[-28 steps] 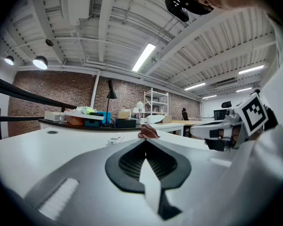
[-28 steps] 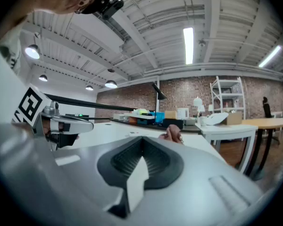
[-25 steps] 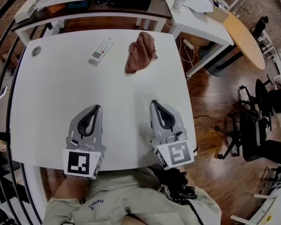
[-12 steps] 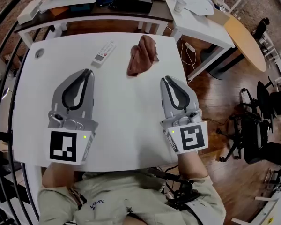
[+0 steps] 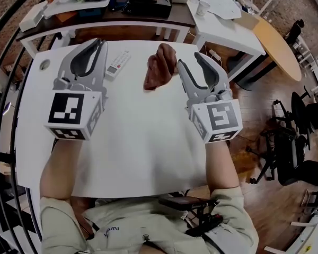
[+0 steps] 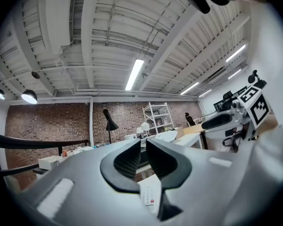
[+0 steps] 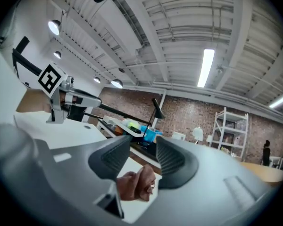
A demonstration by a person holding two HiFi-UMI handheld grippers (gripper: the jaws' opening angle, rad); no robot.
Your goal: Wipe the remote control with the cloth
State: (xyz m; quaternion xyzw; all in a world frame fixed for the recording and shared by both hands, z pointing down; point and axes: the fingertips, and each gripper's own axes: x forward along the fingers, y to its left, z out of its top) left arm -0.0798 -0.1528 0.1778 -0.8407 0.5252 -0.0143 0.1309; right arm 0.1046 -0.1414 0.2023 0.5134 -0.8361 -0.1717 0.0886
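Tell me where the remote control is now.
In the head view, the remote control lies near the far edge of the table, between the left gripper and the cloth.

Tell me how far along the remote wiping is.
Done: nothing visible. The cloth lies crumpled on the table, apart from the remote control, and both are untouched. In hand: the right tongs, whose jaws have just been opening with nothing between them, point toward the cloth. The left tongs are shut and empty. Left: grasp the cloth and wipe the remote control.
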